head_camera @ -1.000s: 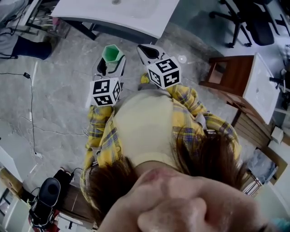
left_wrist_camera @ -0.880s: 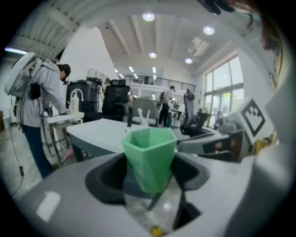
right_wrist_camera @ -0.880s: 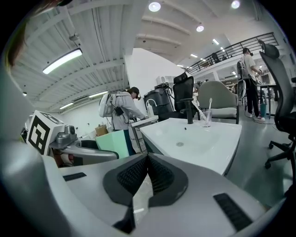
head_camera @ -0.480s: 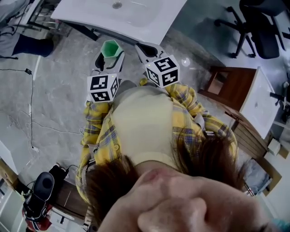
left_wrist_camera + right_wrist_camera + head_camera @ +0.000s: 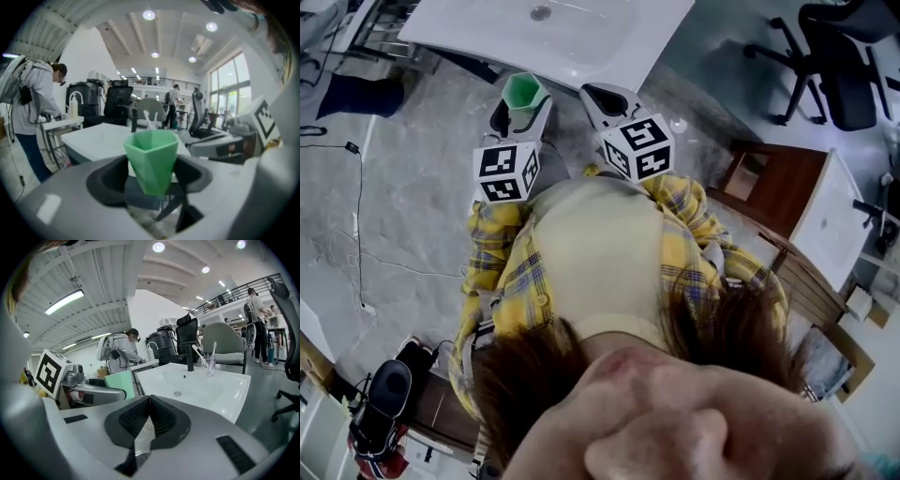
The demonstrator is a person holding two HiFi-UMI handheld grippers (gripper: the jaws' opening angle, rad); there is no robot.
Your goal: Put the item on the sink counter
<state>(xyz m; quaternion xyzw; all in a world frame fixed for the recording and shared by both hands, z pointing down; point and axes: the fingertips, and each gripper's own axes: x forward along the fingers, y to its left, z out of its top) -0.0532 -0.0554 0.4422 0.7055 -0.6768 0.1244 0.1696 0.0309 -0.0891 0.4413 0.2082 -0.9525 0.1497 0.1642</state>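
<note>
A green faceted cup [image 5: 523,91] [image 5: 152,159] stands upright between the jaws of my left gripper [image 5: 523,105] [image 5: 152,177], which is shut on its sides. The cup hangs just short of the front edge of the white sink counter [image 5: 581,37] [image 5: 93,138]. My right gripper [image 5: 609,97] [image 5: 149,416] is beside it on the right, its ribbed pads pressed together with nothing between them. In the right gripper view the sink counter [image 5: 211,392] lies ahead with its drain, and the cup [image 5: 119,380] shows at the left.
A black faucet [image 5: 190,357] and a clear glass [image 5: 208,365] with toothbrushes stand at the back of the counter. An office chair [image 5: 834,56] and a wooden table [image 5: 778,159] are to the right. A person in a grey hoodie [image 5: 37,93] stands at the left. Cables [image 5: 361,206] cross the floor.
Both grippers have moved forward toward the sink counter's front edge, the left one carrying the green cup. The jaws have not changed.
</note>
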